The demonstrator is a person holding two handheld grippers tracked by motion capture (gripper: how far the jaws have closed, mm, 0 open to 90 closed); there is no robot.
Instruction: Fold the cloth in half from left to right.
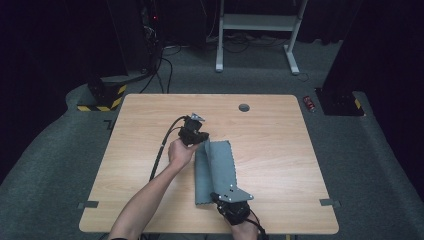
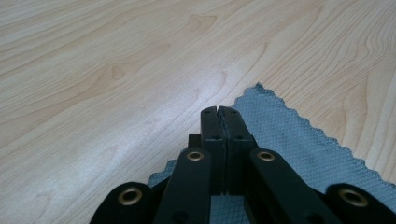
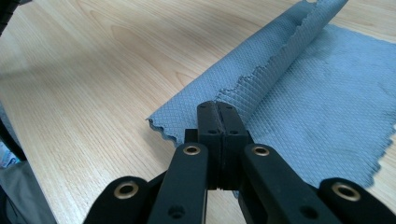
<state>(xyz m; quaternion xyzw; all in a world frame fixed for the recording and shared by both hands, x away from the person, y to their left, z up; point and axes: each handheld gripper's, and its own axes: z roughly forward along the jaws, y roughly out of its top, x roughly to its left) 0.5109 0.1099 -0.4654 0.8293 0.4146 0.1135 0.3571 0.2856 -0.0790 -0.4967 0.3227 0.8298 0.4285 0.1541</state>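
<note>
Wooden table (image 1: 270, 130) bears a grey, waffle-textured cloth (image 1: 220, 170) with scalloped edges, half folded; left gripper (image 2: 218, 112) and right gripper (image 3: 217, 106) each pinch its edge.

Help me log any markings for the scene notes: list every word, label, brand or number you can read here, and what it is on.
None can be read: the cloth, the table and both grippers bear no legible print.
Red object on the floor: too small to read.
</note>
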